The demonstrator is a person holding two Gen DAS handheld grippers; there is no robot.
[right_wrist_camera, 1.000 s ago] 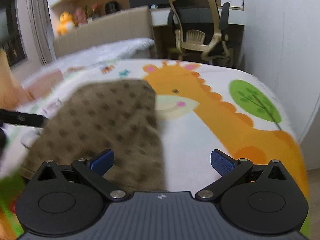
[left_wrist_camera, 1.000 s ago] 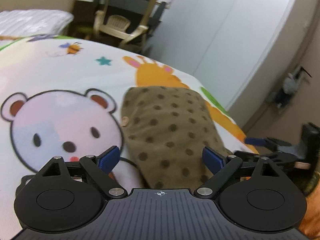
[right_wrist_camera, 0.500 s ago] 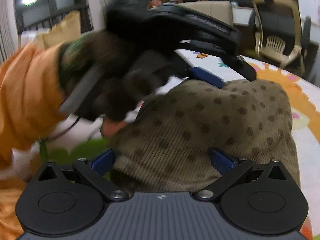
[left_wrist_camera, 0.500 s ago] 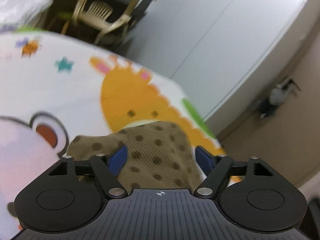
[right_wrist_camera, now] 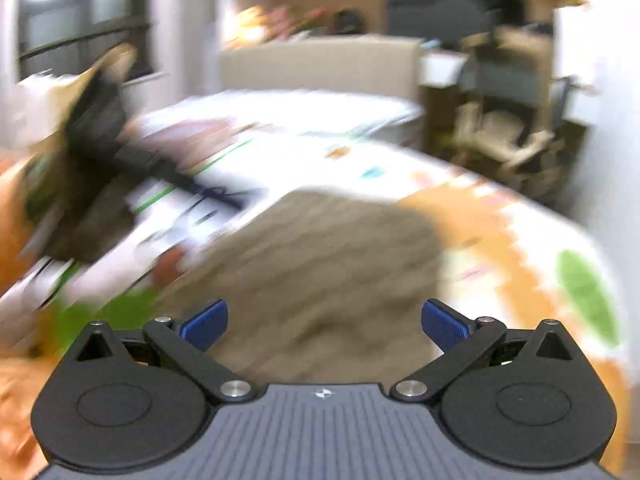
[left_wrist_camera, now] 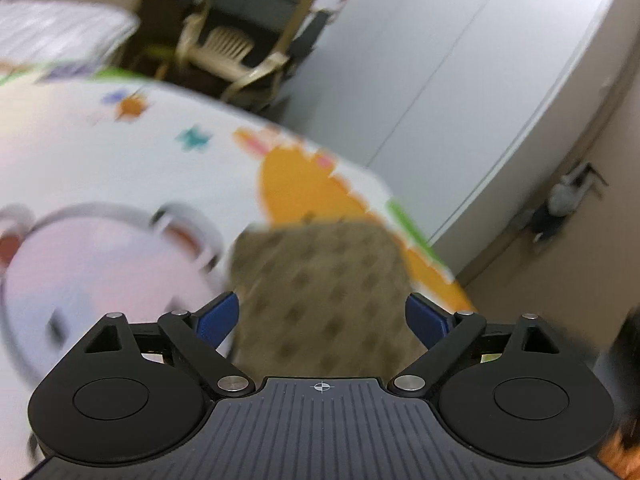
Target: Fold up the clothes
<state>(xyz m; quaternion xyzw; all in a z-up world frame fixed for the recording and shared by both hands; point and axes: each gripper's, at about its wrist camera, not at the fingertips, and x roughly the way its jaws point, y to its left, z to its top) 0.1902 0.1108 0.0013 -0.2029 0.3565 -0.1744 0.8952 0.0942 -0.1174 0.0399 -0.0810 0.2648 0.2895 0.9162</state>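
Cartoon-print bed (left_wrist_camera: 120, 168) — a dotted brown garment (left_wrist_camera: 320, 280) lies on it.

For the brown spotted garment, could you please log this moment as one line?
brown spotted garment flat on cartoon mat | left gripper open | right gripper open

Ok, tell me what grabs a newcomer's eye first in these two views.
The brown dotted garment lies straight ahead of both open grippers, on the bright cartoon play mat. The mat's orange giraffe sits just beyond the garment, its bear face to the left in the left wrist view. A beige chair stands past the mat's far edge.
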